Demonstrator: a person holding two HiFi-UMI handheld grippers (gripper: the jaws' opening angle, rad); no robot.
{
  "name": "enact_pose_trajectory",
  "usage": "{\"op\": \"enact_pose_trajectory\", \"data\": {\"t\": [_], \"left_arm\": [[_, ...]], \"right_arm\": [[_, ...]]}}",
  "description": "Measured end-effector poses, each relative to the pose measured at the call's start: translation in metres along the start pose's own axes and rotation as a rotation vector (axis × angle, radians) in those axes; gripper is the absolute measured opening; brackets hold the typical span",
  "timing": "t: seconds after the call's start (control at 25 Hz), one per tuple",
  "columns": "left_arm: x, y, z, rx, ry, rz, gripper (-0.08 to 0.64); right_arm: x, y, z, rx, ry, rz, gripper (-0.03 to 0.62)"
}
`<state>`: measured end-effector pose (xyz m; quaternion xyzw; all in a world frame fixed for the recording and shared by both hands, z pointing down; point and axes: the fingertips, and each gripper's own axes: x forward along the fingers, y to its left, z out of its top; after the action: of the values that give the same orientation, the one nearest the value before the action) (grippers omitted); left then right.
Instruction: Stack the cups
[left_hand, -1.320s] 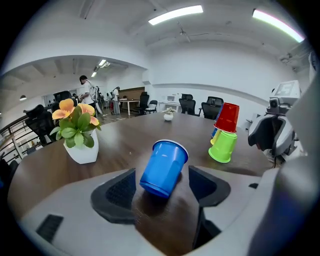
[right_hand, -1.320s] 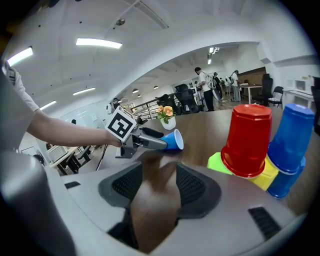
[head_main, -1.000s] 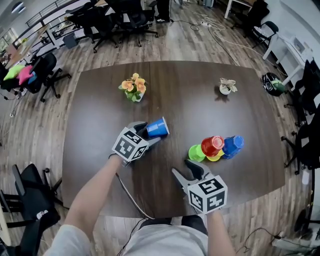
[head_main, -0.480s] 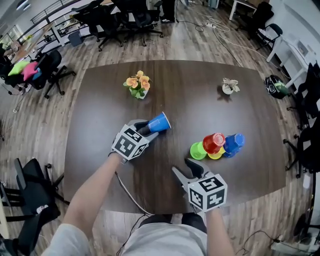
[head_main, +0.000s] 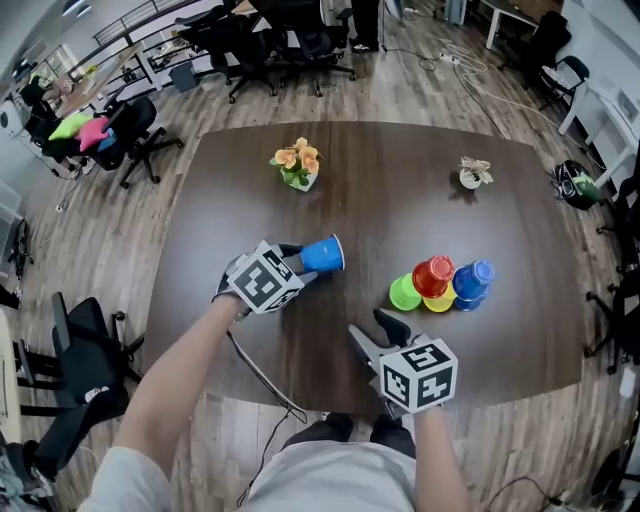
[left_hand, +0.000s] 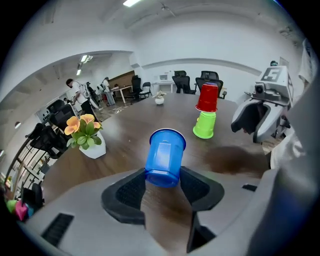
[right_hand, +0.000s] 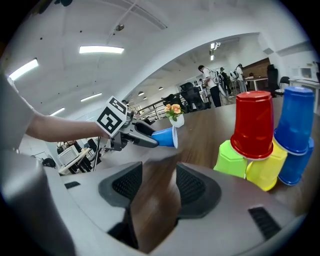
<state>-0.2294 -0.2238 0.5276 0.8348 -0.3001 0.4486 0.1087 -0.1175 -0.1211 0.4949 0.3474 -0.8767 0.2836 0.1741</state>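
Blue plastic, smooth and tapered: the blue cup (left_hand: 165, 156) is clamped by its base in my left gripper (head_main: 297, 265), whose jaws have just closed on it. Its long axis runs straight out, mouth leading. The red cup (left_hand: 207, 97), upturned on the green cup (left_hand: 205, 125), stands ahead-right. My right gripper (head_main: 375, 332), nearer them, gapes empty.

Wears a pale grey short-sleeved top (head_main: 140, 478), arms bare below the sleeves. Left gripper (head_main: 303, 264) and right gripper (head_main: 372, 330) moulded in smooth light grey plastic, with black ribbed pads (left_hand: 131, 192) lining the inner faces of the fingers. Behind the fingers of each, a white cube (head_main: 418, 375) printed with bold black square markers. Farther back from the left fingers, a thin dark cable (head_main: 255, 372) trailing away.
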Motion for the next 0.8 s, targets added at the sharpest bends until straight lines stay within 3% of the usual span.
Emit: {"op": "enact_pose_trajectory", "data": {"t": [0.32,0.8], "left_arm": [[-0.013,-0.024,-0.012,0.111,0.206,-0.024,0.218],[-0.023,-0.041,-0.005,0.243,0.429,-0.053,0.216]], "right_arm": [[-0.018,-0.003,-0.005,0.004,-0.009,0.042,0.216],[-0.044,-0.026,0.000,0.023,-0.044,0.068,0.216]]}}
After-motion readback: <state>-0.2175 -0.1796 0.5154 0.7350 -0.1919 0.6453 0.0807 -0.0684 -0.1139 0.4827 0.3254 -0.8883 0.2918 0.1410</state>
